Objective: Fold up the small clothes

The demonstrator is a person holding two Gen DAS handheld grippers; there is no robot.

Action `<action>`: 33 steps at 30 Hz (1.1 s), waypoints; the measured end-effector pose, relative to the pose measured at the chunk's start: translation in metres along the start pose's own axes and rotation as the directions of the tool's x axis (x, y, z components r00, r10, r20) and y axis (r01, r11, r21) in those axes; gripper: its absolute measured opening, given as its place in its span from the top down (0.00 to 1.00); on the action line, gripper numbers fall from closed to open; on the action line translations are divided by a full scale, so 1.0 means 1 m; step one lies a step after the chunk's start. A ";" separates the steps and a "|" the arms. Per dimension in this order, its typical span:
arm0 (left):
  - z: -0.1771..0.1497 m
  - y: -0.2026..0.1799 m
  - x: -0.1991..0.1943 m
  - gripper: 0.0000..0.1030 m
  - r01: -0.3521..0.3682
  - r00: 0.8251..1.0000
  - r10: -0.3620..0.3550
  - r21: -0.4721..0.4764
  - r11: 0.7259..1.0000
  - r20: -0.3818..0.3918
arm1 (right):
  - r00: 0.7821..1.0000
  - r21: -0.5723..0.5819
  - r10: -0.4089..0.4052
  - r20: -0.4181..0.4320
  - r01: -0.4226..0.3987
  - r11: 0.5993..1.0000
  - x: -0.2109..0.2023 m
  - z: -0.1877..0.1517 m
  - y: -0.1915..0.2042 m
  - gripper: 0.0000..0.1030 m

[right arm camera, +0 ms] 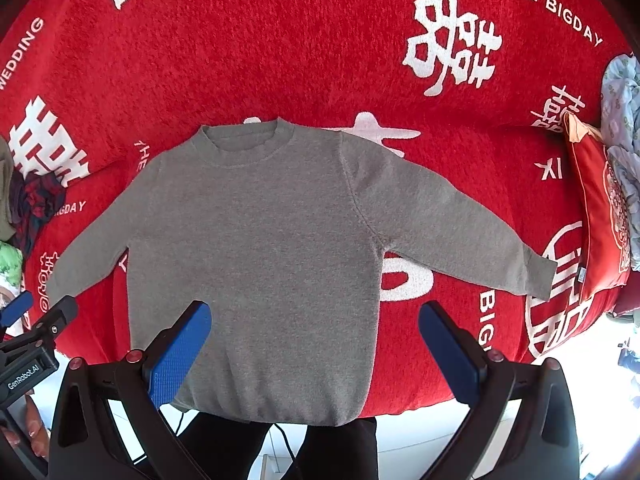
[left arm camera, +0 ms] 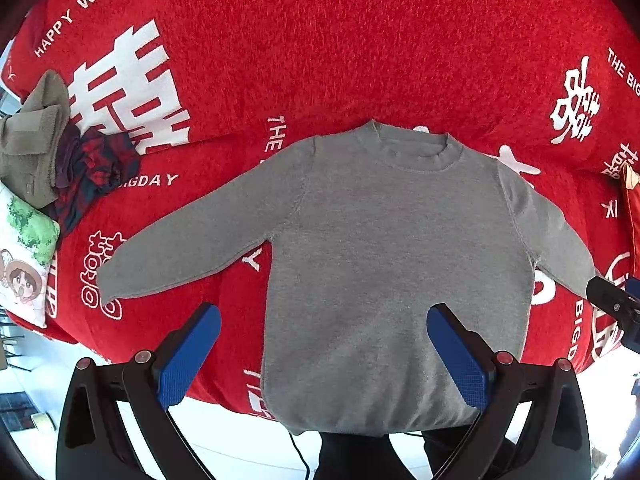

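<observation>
A small grey sweater [left arm camera: 384,248] lies flat and face up on a red blanket [left arm camera: 320,40], both sleeves spread out and its hem at the near edge; it also shows in the right wrist view [right arm camera: 256,248]. My left gripper [left arm camera: 324,316] is open and empty, held above the sweater's lower left part. My right gripper [right arm camera: 316,312] is open and empty, held above the sweater's lower right part. The right gripper's tip shows at the right edge of the left wrist view [left arm camera: 616,304], near the right cuff.
The red blanket [right arm camera: 320,40] with white lettering covers the bed. A pile of olive and dark plaid clothes [left arm camera: 60,152] lies at the left, by a cartoon pillow [left arm camera: 24,256]. A red cushion [right arm camera: 600,216] and pale patterned cloth [right arm camera: 624,120] lie at the right. White floor lies below the bed's near edge.
</observation>
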State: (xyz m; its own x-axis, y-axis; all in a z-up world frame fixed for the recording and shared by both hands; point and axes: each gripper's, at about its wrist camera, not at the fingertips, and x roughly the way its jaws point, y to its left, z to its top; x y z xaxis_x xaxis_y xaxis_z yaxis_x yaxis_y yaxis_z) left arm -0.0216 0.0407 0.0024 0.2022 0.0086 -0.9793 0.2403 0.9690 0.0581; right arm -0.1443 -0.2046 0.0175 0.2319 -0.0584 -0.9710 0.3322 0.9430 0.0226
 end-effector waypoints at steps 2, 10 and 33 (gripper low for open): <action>0.001 0.001 0.001 0.00 -0.007 1.000 0.007 -0.007 1.000 -0.003 | 1.000 0.001 0.000 -0.002 0.000 1.000 0.001 0.000 -0.001 0.00; 0.001 0.004 0.006 0.00 -0.008 1.000 0.008 -0.022 1.000 -0.018 | 1.000 -0.011 -0.002 -0.003 0.002 1.000 0.002 0.003 0.002 0.00; 0.003 0.005 0.015 0.00 -0.006 0.999 0.006 -0.009 1.000 -0.038 | 0.999 -0.007 0.007 -0.052 -0.007 1.000 0.015 0.008 0.005 0.00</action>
State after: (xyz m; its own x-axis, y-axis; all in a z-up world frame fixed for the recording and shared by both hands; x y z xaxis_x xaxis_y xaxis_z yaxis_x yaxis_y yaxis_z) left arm -0.0146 0.0445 -0.0116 0.1677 0.0233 -0.9856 0.2307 0.9710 0.0622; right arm -0.1317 -0.2031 0.0046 0.1860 -0.0348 -0.9819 0.3239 0.9457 0.0279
